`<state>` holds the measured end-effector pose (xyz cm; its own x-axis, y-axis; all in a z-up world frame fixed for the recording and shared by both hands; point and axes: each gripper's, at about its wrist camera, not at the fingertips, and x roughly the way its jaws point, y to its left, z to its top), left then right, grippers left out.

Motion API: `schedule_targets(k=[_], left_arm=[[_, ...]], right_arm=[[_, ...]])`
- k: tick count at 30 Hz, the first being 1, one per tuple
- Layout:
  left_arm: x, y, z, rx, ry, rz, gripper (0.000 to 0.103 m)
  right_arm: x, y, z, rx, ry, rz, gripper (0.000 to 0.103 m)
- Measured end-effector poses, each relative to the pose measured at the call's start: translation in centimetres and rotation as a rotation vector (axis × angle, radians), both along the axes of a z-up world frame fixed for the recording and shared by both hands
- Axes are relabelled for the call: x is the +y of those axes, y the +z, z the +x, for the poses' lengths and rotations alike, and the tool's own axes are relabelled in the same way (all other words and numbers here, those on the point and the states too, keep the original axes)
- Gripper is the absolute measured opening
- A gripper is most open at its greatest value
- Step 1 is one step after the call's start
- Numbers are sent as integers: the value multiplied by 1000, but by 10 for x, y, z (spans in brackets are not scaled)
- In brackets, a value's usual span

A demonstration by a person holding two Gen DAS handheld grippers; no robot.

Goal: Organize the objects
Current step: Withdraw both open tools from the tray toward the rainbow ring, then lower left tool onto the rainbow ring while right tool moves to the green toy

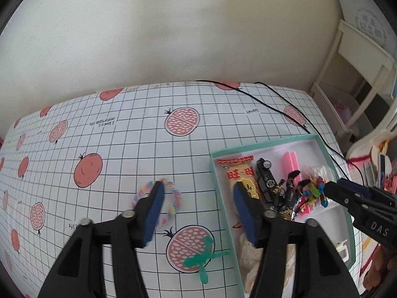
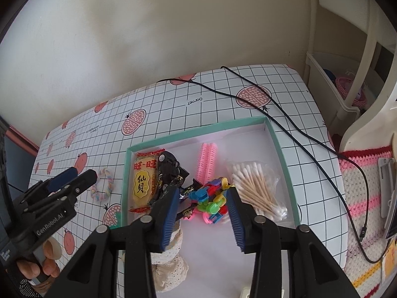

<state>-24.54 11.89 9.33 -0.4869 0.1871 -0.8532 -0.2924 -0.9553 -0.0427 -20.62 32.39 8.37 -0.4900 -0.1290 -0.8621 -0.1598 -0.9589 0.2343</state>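
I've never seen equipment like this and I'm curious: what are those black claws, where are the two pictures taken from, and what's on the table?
They are two hand-held grippers, each with a fisheye camera looking along its fingers. One picture comes from the left gripper, the other from the right gripper. Both are open and hold nothing. A hand grips the left one.

On the checked tablecloth sits a mint-edged box holding a snack packet, a black toy car, pink rollers, cotton swabs, colourful plastic clips and lace fabric. Outside the box lie a pastel braided ring and a green plastic piece.
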Motion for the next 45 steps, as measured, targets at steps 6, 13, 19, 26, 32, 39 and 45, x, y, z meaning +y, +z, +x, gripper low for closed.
schedule_targets(k=[6,13,19,26,32,39,45], left_arm=[[-11,1,-4,4,40,13,79],[-19,1,-8,22,75,21,94],[-27,4,-10,36,115,33,99],[-29,4,-12,30,120,41,99],[-30,3,-11,28,117,36,99],[-30,0,-12,22,110,18,99],[-38,-12,-16,-5,114,-24,99]], right_arm=[[0,0,-1,4,-10,-3,64],[-2,-1,-2,10,0,-6,86],[-6,-2,-3,18,6,3,102],[-6,-2,-3,16,9,7,103],[-7,-2,-3,12,12,8,103],[-10,-3,-4,12,16,7,103],[-19,-2,-8,15,23,0,103]])
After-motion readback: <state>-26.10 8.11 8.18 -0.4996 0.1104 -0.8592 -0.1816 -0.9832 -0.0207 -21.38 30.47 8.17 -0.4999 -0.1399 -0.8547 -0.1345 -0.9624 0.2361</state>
